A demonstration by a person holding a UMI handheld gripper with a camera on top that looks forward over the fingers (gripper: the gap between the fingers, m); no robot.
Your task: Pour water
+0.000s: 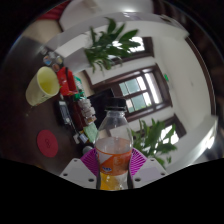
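Note:
A clear plastic bottle (114, 150) with a white cap and an orange label stands between my fingers, with orange liquid in its lower part. My gripper (113, 160) is shut on the bottle, both magenta pads (90, 160) pressing its sides. The whole view is tilted, and the bottle is carried above the dark table (30, 120). A yellow cup (42, 86) stands on the table well beyond the fingers, off to the left.
A cluster of small red and white items (68, 82) lies beside the yellow cup. A round red object (47, 143) sits nearer on the table. Green plants (112, 42) and a window (135, 92) fill the background.

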